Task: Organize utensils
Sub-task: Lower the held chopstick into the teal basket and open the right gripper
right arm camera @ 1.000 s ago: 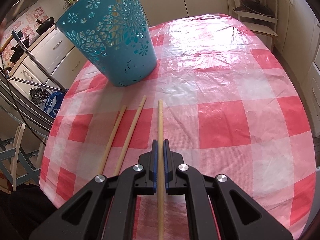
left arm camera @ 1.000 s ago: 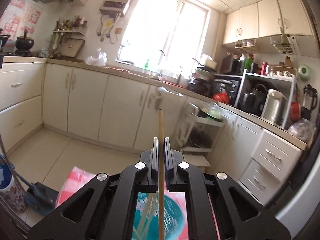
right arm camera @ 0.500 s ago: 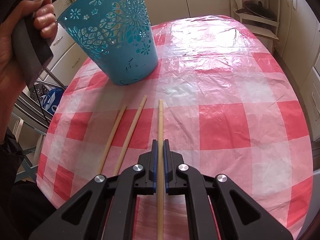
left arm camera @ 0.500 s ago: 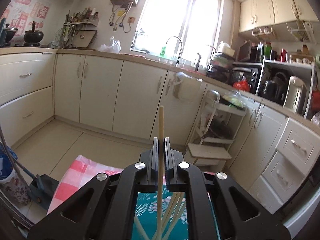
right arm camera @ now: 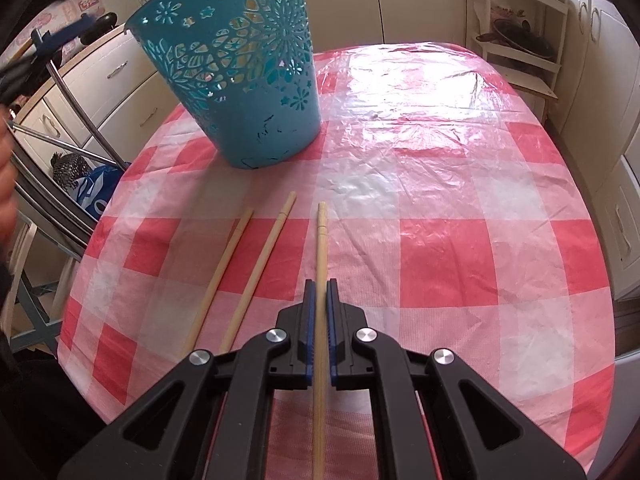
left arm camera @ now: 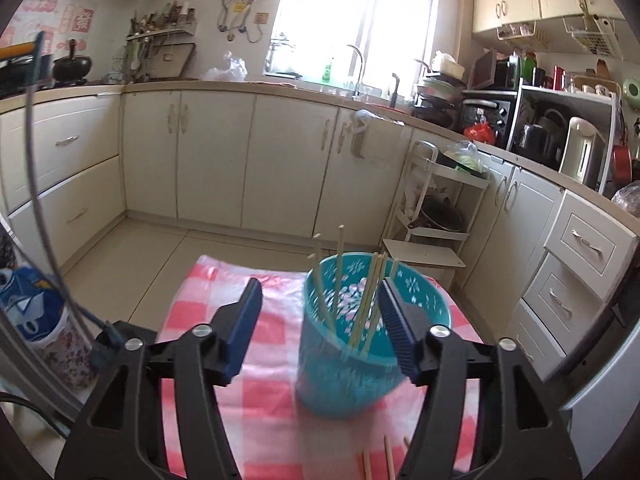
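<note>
A teal cut-out basket (left arm camera: 352, 360) stands on the red-checked table (left arm camera: 264, 396) and holds several wooden chopsticks (left arm camera: 338, 276). My left gripper (left arm camera: 320, 308) is open and empty above the basket's near rim. My right gripper (right arm camera: 319, 304) is shut on one chopstick (right arm camera: 321, 236), which points toward the basket (right arm camera: 240, 64). Two more chopsticks (right arm camera: 260, 264) lie on the cloth (right arm camera: 440, 184) just left of the held one, and their tips also show in the left wrist view (left arm camera: 376, 460).
Kitchen cabinets (left arm camera: 208, 156) and a white shelf cart (left arm camera: 436, 212) stand beyond the table. A metal chair frame (right arm camera: 60, 148) and a blue bag (right arm camera: 94, 196) stand off the table's left edge. A hand shows at the far left of the right wrist view.
My left gripper has opened and let go of its chopstick, which now stands in the basket. The left gripper has pulled back and up. The right gripper has stayed shut on its chopstick.
</note>
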